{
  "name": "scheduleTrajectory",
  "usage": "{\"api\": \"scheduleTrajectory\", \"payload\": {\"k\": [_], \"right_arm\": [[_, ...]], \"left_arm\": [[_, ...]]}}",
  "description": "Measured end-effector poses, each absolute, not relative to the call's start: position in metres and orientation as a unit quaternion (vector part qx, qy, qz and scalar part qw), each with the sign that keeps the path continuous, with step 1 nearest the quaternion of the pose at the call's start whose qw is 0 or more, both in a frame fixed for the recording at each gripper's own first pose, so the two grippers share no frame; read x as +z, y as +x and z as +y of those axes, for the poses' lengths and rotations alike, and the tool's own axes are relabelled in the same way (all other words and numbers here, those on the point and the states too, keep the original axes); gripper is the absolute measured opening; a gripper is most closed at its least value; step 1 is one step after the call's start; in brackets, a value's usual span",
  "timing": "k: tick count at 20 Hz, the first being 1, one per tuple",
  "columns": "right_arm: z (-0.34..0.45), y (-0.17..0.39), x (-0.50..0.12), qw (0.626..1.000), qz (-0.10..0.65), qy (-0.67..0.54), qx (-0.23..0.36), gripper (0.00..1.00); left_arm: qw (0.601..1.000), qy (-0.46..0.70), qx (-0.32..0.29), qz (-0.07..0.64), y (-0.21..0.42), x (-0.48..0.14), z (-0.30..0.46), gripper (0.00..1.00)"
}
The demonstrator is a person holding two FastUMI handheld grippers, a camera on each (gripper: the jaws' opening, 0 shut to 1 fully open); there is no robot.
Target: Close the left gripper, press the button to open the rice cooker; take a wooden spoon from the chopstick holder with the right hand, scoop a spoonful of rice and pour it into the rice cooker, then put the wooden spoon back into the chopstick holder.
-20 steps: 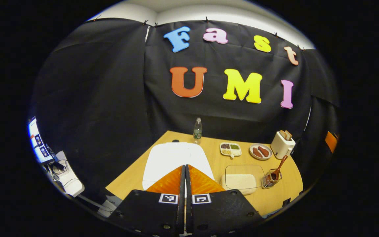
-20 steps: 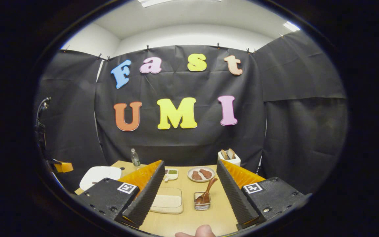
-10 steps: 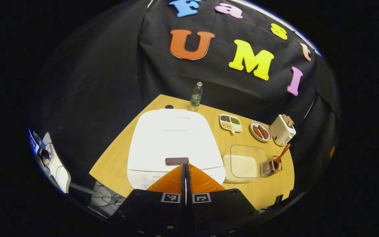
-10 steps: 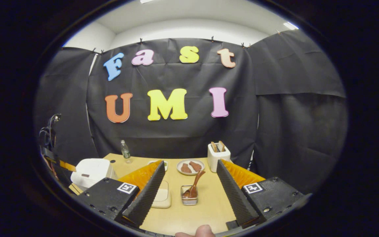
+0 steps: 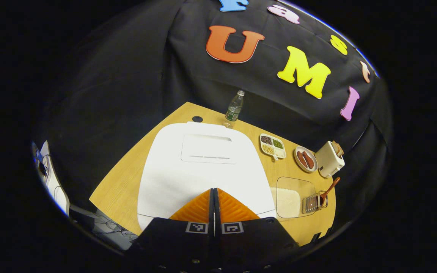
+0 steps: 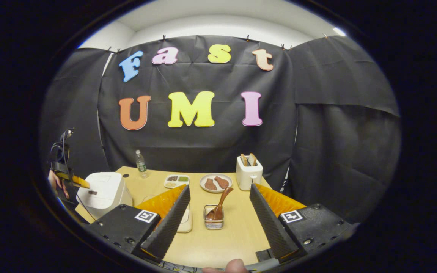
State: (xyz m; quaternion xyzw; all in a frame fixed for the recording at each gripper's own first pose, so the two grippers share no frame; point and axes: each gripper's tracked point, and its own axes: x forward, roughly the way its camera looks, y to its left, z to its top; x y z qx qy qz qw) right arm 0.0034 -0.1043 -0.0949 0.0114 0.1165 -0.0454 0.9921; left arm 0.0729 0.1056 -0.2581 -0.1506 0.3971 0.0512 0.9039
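Rice cooker (image 5: 203, 167) at centre of left gripper view, lid down, beneath left gripper (image 5: 213, 193) with fingers pressed together, empty. Right gripper (image 6: 220, 193) wide apart, empty, framing wooden spoon (image 6: 220, 203) upright in chopstick holder (image 6: 213, 223); toaster (image 6: 249, 172), plate (image 6: 216, 183) behind.

No legible text (bottle (image 5: 235, 108) label too small)

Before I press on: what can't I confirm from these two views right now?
- Rice cooker button: left gripper view, hidden behind the shut left claw, so contact is unconfirmed.
- Lid latch: right gripper view, the cooker is too small to judge.
- Rice container: right gripper view, mostly behind the right claw's finger.
- Wooden spoon bowl: hidden inside the chopstick holder.
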Motion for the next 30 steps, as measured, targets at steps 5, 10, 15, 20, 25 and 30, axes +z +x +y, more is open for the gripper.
{"api": "scheduleTrajectory", "payload": {"k": [5,10,15,20,25,30], "right_arm": [[-0.113,-0.002,-0.097,0.991,0.115,0.011,-0.068,1.00],[-0.115,-0.011,-0.098,0.990,0.114,0.012,-0.081,1.00],[-0.117,-0.016,-0.106,0.989,0.121,0.019,-0.084,1.00],[-0.119,-0.017,-0.092,0.991,0.110,0.023,-0.077,1.00],[-0.127,-0.019,-0.089,0.991,0.104,0.029,-0.080,1.00],[-0.136,-0.021,-0.082,0.992,0.099,0.029,-0.078,1.00]], "left_arm": [[0.896,-0.158,0.041,0.412,0.068,-0.270,0.099,0.00],[0.894,-0.154,0.043,0.420,0.064,-0.274,0.098,0.00],[0.889,-0.138,0.043,0.434,0.060,-0.284,0.099,0.00],[0.918,-0.147,0.035,0.366,0.072,-0.250,0.097,0.02],[0.962,-0.111,0.022,0.247,0.110,-0.168,0.097,0.38],[0.989,-0.038,0.026,0.140,0.140,-0.096,0.102,0.86]]}}
